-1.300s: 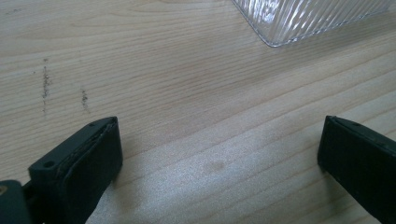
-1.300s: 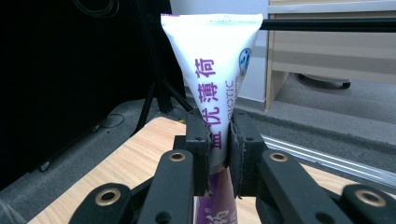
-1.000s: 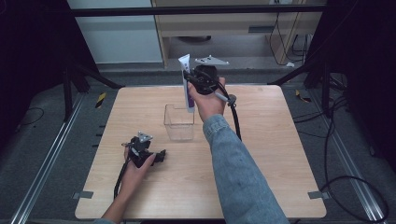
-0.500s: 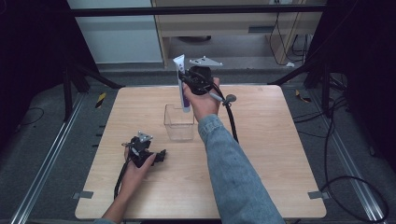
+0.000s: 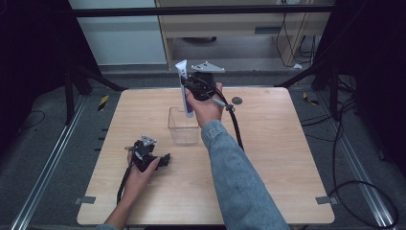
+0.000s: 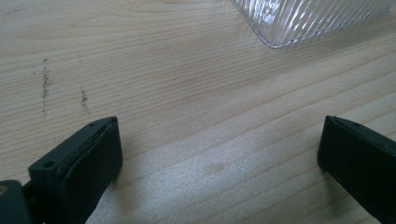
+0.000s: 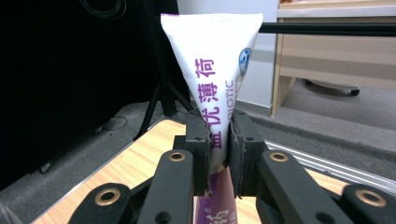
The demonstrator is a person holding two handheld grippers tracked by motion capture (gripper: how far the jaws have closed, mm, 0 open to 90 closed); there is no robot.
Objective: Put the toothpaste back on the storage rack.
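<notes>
A white and purple toothpaste tube [image 5: 185, 88] [image 7: 215, 88] stands upright in the air, crimped end up, over the far side of a clear ribbed plastic box [image 5: 183, 126] [image 6: 303, 16]. My right gripper [image 5: 190, 88] [image 7: 217, 140] is shut on the tube's middle, both pads pressing its sides. My left gripper [image 5: 165, 158] [image 6: 219, 158] rests on the wooden table [image 5: 277, 143] near the front left. Its jaws stand wide open with bare wood between them, and the box's corner lies a little beyond.
A small dark round mark [image 5: 236, 100] sits on the table right of the right hand. Black cables trail from both grippers across the tabletop. Metal rails [image 5: 45, 167] run along the floor on either side, and a desk [image 5: 225, 28] stands behind.
The right hand has lifted the tube a little and carried it slightly left and back, standing it more upright. The left hand has not moved.
</notes>
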